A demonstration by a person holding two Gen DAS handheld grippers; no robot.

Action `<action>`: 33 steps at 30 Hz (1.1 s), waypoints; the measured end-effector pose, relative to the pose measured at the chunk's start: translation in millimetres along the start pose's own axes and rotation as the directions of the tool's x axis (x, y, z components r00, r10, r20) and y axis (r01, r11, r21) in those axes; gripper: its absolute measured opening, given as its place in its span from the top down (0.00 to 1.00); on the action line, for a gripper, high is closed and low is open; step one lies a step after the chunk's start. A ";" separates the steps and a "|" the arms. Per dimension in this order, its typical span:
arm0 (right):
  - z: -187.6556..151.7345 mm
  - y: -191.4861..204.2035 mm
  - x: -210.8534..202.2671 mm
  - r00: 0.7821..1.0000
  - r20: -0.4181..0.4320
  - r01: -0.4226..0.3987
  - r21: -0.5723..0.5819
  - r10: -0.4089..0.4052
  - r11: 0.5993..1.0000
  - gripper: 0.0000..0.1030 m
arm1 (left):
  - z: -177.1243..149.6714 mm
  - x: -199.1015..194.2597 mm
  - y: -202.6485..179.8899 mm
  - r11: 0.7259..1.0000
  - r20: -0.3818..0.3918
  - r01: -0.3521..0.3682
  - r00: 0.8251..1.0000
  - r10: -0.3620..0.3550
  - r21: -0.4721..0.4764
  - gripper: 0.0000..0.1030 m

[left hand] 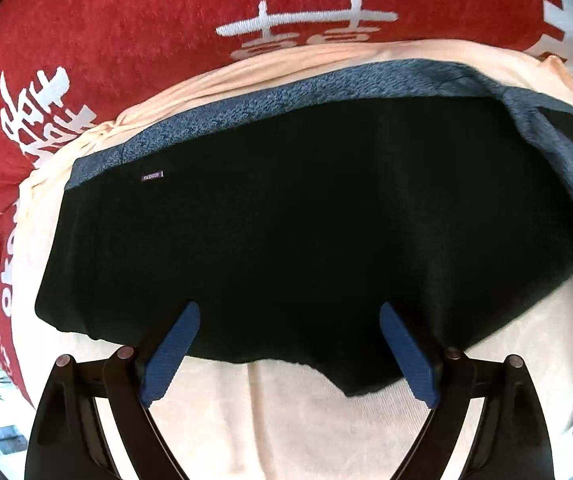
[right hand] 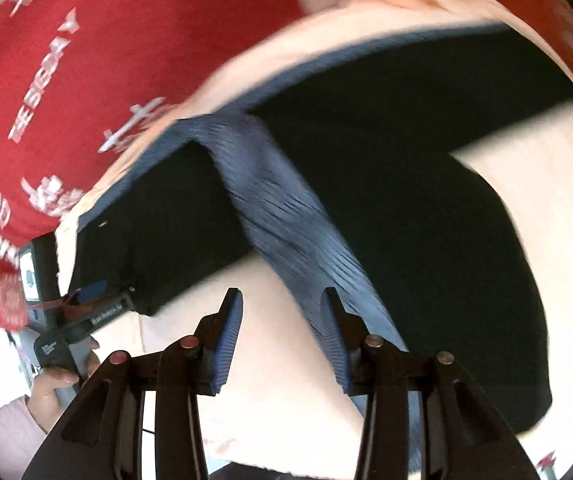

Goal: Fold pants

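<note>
Black pants (right hand: 426,216) with a blue fleece lining (right hand: 286,216) lie on a cream cloth (right hand: 526,160). The right gripper (right hand: 282,304) hangs above, fingers parted, nothing between them.

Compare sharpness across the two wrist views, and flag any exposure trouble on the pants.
Left wrist: mostly sharp, the small label on the black pants is crisp, but the black cloth is crushed to near-featureless dark. Right wrist: heavy motion smear, streaking the blue fleece lining and the red cloth lettering; the cream sheet blows out pale. Both: strong fisheye curvature, dark corners.
</note>
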State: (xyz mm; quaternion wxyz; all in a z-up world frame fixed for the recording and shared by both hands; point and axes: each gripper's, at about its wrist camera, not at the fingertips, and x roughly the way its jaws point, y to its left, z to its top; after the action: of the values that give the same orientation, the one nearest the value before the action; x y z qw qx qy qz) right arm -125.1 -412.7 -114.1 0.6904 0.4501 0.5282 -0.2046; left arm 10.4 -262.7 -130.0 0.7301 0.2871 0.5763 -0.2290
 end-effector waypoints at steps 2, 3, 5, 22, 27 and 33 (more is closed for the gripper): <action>-17.0 -21.7 -12.6 1.000 0.018 0.018 0.067 -0.019 0.998 0.57 | -1.8 -12.6 -0.7 0.999 0.009 0.031 0.999 -0.031 0.010 0.10; -29.5 -33.0 -18.7 0.999 0.024 0.021 0.109 -0.024 0.994 0.57 | -3.5 -20.2 -2.3 0.999 0.021 0.048 0.999 -0.049 0.023 0.10; -53.1 -50.1 -25.8 0.999 0.028 0.017 0.172 -0.023 0.985 0.57 | -8.1 -33.9 -8.2 0.995 0.040 0.088 0.995 -0.091 0.053 0.10; -142.8 -129.9 -17.7 0.988 0.137 -0.131 0.476 0.074 0.869 0.57 | -13.1 -33.9 -172.9 0.860 -0.121 0.467 0.884 -0.451 0.204 0.10; -129.9 -131.4 -4.7 0.979 0.113 -0.201 0.421 0.169 0.884 0.54 | -13.2 -26.4 -200.2 0.855 -0.164 0.501 0.862 -0.479 0.133 0.10; -122.2 -139.6 -8.9 0.966 0.096 -0.258 0.428 0.240 0.866 0.95 | -3.4 -28.9 -219.5 0.852 -0.167 0.505 0.860 -0.482 0.139 0.55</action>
State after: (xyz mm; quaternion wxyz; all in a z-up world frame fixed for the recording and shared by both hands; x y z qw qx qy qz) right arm -300.7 -383.4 -167.1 0.6028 0.6534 0.3925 -0.2358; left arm -144.7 -420.6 -136.6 0.5802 0.2074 0.6527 -0.4408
